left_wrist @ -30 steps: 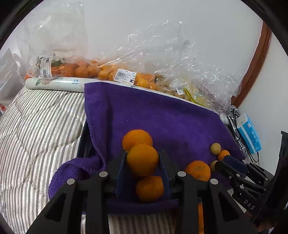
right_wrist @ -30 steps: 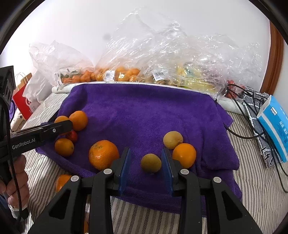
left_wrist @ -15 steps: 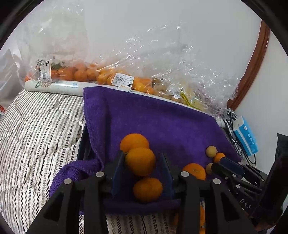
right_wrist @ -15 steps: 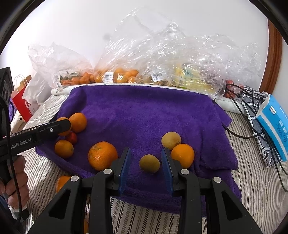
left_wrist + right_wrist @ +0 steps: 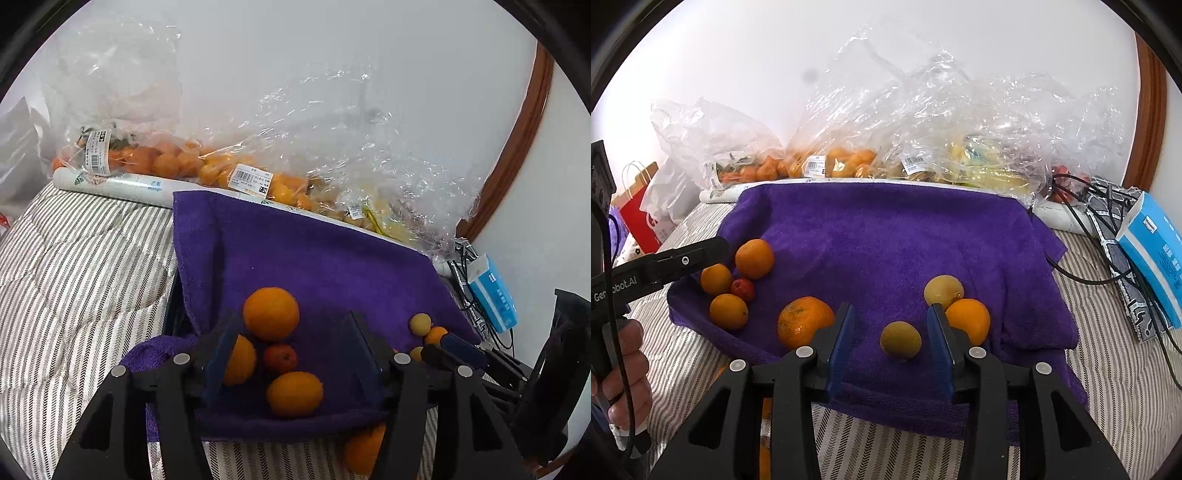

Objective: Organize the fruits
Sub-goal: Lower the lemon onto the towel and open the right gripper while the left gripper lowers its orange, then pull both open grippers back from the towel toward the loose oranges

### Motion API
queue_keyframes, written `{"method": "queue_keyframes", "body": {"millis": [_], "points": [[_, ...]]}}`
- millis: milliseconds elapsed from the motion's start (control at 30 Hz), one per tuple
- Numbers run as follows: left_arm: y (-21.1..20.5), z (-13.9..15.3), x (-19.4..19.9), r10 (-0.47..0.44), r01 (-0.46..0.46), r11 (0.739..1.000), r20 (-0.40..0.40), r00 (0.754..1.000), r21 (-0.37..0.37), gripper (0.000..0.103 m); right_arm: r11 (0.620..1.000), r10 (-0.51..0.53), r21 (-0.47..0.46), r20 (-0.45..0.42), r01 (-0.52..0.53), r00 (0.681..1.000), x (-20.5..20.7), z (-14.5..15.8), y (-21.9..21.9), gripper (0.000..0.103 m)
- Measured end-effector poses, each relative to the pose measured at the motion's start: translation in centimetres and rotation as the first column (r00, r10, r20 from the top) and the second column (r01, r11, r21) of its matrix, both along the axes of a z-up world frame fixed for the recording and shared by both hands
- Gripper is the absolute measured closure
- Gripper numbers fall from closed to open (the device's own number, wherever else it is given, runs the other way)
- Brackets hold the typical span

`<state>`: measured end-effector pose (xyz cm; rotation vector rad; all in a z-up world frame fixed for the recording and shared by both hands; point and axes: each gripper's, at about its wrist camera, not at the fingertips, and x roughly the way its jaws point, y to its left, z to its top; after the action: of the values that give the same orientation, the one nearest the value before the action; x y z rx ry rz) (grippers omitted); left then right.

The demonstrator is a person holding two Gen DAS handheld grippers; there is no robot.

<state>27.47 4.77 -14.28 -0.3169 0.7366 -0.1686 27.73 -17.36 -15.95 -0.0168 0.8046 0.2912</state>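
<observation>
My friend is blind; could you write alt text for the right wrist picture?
An open hand-held gripper frames a small greenish fruit on a purple towel. Oranges and a red fruit cluster at left; bagged fruit lies behind.

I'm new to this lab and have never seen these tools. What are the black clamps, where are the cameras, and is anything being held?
Each picture comes from a fisheye camera mounted on a hand-held gripper, looking along its two fingers. The left gripper is open around a cluster of small oranges and a small red fruit, gripping none. The right gripper is open, with a greenish-yellow fruit between its fingers. All lie on a purple towel over a striped bedcover. Bagged fruit sits behind.
</observation>
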Motion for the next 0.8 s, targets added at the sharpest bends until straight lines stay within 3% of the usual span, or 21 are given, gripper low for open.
{"method": "queue_keyframes", "body": {"millis": [300, 567, 800], "points": [[0.1, 0.6, -0.4, 0.003, -0.003, 1.000, 0.019, 1.000, 0.013, 0.045, 0.998, -0.037, 0.051, -0.012, 0.038, 0.999, -0.2, 1.4, -0.4, 0.062], [0.0, 2.9, -1.5, 0.007, -0.010, 0.998, 0.049, 0.999, 0.067, 0.045, 0.996, -0.069, 0.050, 0.007, 0.069, 0.998, -3.4, 4.2, -0.2, 0.062], [1.4, 4.1, -3.8, -0.025, 0.023, 0.998, 0.030, 0.999, 0.056, 0.045, 0.997, -0.067, 0.040, 0.018, 0.066, 0.998, -5.7, 5.4, 1.0, 0.062]]}}
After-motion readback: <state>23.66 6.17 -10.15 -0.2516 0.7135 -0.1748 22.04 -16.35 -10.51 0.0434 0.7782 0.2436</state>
